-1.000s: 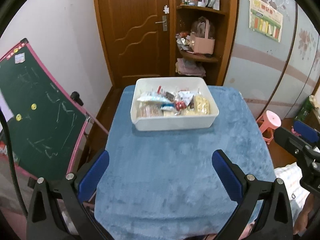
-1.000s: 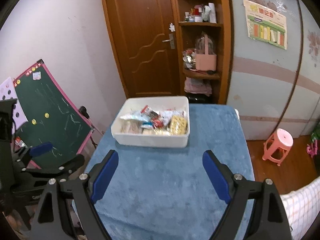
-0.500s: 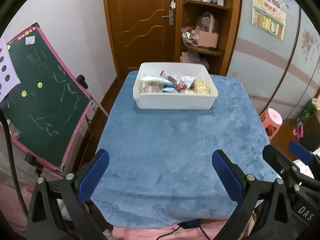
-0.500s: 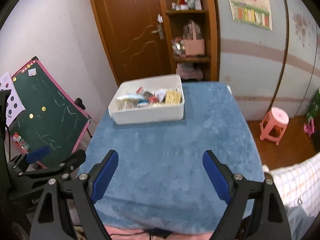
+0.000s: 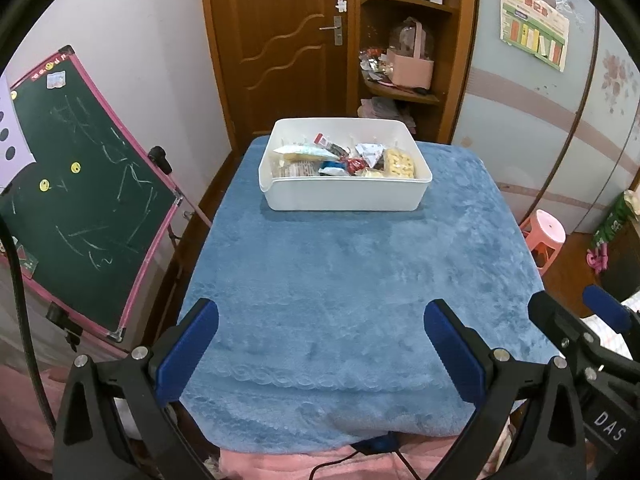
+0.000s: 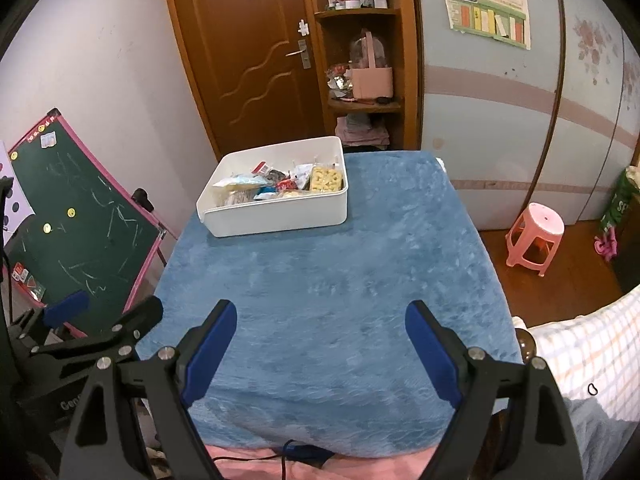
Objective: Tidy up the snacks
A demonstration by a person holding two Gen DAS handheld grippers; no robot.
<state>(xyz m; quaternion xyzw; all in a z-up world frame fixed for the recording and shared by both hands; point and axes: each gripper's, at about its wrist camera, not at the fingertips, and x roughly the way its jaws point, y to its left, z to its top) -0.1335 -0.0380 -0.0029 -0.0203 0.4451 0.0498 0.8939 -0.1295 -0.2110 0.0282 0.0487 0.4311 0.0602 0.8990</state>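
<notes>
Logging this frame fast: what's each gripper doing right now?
Left gripper: open, holding nothing, above the near end of the blue cloth.
Right gripper: open, holding nothing, also over the cloth's near end.

The letters "DAS" are showing in white on the black body of the right gripper (image 5: pixel 608 426), just right of the left gripper's right finger (image 5: pixel 454 354). In the right wrist view, white lettering beginning "Co" or "Ge" is showing on the left gripper (image 6: pixel 66 404), left of the fingers, but it is cut off and not readable. A poster (image 6: pixel 486 2) is hanging on the wall far ahead and right of the fingers; its heading and coloured bars are carrying print too small to read. The snack wrappers (image 5: pixel 344 158) in the bin ahead are bearing print that is too blurred to read. Chalk scribbles on the chalkboard (image 5: pixel 76 196), left of the fingers, are forming no legible words.
</notes>
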